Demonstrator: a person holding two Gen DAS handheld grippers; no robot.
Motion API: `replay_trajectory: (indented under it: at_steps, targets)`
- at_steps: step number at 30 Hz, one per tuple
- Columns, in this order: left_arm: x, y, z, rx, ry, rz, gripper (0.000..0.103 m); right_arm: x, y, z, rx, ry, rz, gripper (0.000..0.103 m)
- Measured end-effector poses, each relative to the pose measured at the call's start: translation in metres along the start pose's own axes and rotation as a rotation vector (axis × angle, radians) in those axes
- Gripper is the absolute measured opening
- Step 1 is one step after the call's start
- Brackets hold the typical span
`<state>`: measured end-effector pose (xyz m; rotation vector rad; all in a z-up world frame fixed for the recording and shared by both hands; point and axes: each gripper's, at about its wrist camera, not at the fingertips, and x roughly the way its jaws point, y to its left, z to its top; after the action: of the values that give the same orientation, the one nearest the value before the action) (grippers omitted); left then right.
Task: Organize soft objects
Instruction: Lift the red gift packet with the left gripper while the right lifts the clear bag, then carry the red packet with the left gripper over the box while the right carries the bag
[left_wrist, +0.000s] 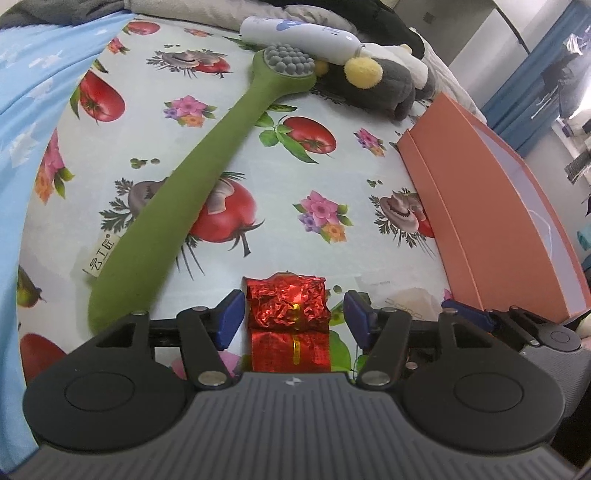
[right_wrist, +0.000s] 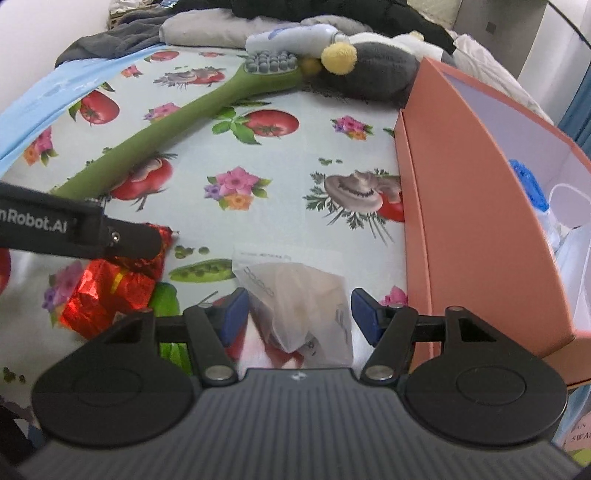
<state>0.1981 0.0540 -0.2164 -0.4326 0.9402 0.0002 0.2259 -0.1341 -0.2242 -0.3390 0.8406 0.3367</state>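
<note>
A crumpled red foil packet (left_wrist: 288, 306) lies on the printed cloth between the fingers of my left gripper (left_wrist: 293, 317), which is open; the left pad is close to the packet and the right pad stands clear of it. A translucent plastic pouch (right_wrist: 295, 291) lies between the fingers of my right gripper (right_wrist: 299, 312), also open, with neither pad pressing on it. In the right wrist view the red foil packet (right_wrist: 107, 291) shows at the left, under the left gripper's black finger (right_wrist: 125, 240). An open orange box (right_wrist: 461, 184) stands just right of both grippers.
A long green plush brush (left_wrist: 207, 162) lies diagonally across the cloth. At the far end rest a grey plush toy with a yellow pom (left_wrist: 373, 85) and a white bottle-shaped cushion (left_wrist: 299, 33). Blue fabric (left_wrist: 37, 92) borders the left. The box holds a blue item (right_wrist: 528, 181) and a white bag (right_wrist: 569, 210).
</note>
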Motion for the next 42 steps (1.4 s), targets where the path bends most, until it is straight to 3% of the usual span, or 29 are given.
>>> replay_trajectory:
  at_steps: [5,9,22,29,42]
  targets:
    - [0.003,-0.006,-0.003,0.045,0.0,0.046,0.065,0.001,-0.004,-0.002,0.039,0.005,0.027,0.061]
    - [0.006,-0.01,-0.004,0.075,-0.008,0.067,0.065,-0.002,-0.004,-0.003,0.039,-0.01,0.032,0.052]
    - [0.017,-0.033,-0.013,0.231,-0.031,0.163,0.06,-0.004,-0.01,-0.005,0.052,-0.026,0.036,0.052]
    - [0.004,-0.036,-0.008,0.222,-0.05,0.142,0.059,-0.023,-0.012,0.001,0.063,-0.058,0.026,0.051]
    - [-0.082,-0.053,0.005,0.188,-0.15,0.054,0.059,-0.099,-0.018,0.012,0.114,-0.187,0.027,0.051]
